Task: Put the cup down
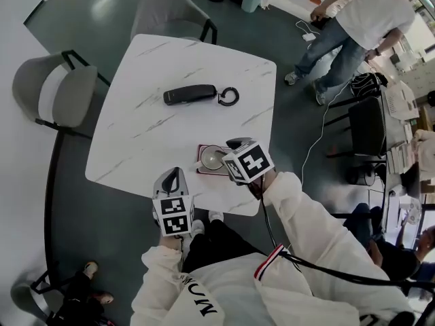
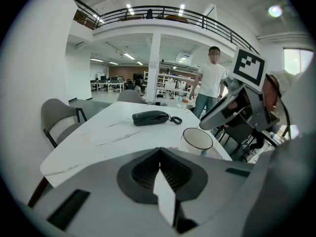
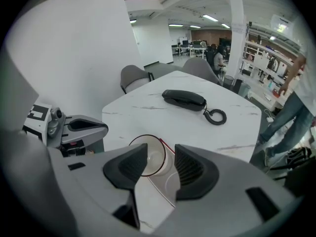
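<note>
- Cup (image 3: 148,157), pale, round, dark-rimmed, stands on white marble bench (image 1: 156,128); set-down looks done.
- Right tool (image 3: 160,164) spread, not gripping cup; next: retreat without tipping it.
- Left tool (image 2: 160,174) pressed together, empty.

White marble table (image 1: 149,124), grey chair (image 1: 58,94), dark grey floor (image 1: 285,134), railed mezzanine (image 2: 168,28), ceiling lights (image 2: 129,8)

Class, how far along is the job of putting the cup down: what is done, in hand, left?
Done: the cup stands upright on the red-edged mat on the table. In hand: the right tool hangs over it, jaws apart, apparently not gripping. Left: probably only drawing that tool clear. The left tool is shut and empty.
</note>
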The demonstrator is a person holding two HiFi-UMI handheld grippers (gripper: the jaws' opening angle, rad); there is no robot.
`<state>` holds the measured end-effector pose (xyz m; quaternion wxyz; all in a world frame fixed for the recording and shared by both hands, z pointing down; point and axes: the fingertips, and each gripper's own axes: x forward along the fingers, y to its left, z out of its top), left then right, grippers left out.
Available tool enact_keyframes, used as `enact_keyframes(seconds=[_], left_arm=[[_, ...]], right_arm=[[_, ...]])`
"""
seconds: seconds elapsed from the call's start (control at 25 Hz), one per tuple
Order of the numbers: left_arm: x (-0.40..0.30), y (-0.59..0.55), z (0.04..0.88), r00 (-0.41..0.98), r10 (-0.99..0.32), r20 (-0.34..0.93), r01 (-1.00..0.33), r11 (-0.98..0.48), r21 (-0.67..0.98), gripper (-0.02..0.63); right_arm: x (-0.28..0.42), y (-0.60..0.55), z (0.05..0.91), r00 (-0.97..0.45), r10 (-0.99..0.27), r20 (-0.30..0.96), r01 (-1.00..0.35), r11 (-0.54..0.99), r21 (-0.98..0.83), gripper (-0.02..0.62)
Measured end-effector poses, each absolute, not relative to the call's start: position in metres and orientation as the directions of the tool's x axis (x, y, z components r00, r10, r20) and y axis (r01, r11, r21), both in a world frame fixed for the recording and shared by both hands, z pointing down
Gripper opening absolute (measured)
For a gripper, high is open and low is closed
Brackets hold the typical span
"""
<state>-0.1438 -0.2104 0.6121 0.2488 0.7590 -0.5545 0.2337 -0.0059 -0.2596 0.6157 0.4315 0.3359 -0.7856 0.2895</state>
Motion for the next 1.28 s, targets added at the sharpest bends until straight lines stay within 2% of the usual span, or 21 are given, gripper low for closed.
enact_keyframes(seconds=[0.64,0.96,1.28], left_arm=[[-0.139,-0.163,0.542,0.403,-0.737,0.543,-0.898,-0.433,0.078,0.011],[-0.125,-0.118,0.481,0.476,-0.749,0.461,-0.863,-0.5,0.078,0.011],[-0.117,-0.076,0.427,0.533,-0.759,0.374,-0.834,-0.546,0.08,0.011]], right_arm=[[0.005,-0.178,0.523,-0.454,-0.543,0.706,-0.861,0.47,-0.193,0.17],[0.014,-0.119,0.449,-0.469,-0.725,0.505,-0.883,0.4,-0.245,0.17],[0.022,-0.069,0.404,-0.454,-0.812,0.367,-0.886,0.368,-0.281,0.141]])
